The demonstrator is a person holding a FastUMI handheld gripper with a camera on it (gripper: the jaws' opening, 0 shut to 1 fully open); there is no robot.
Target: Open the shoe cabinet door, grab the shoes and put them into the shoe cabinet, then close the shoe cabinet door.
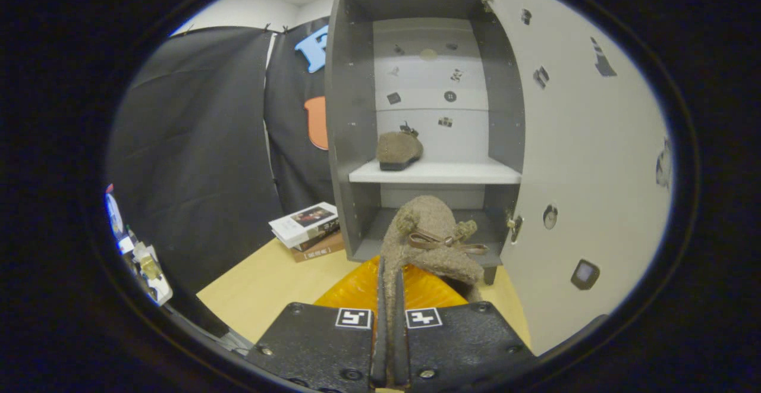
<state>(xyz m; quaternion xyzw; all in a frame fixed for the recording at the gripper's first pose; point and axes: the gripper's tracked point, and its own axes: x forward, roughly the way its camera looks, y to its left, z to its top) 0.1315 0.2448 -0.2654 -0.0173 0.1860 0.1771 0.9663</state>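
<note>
A tall grey shoe cabinet (425,113) stands open on a pale wooden floor (267,295), and everything here is placed relative to it. Its pale door (585,161) is swung wide to the cabinet's right side, dotted with small stickers. Left of the cabinet hangs black cloth, and a small stack of books (306,229) lies on the floor by its lower left corner. Inside, a white shelf (437,173) crosses the middle, and one fuzzy brown shoe (399,150) sits on its left part. In front of the cabinet's lower opening, the gripper (389,298) has its fingers pressed together on a second fuzzy brown shoe with a bow (437,241), held above an orange mat (362,289).
</note>
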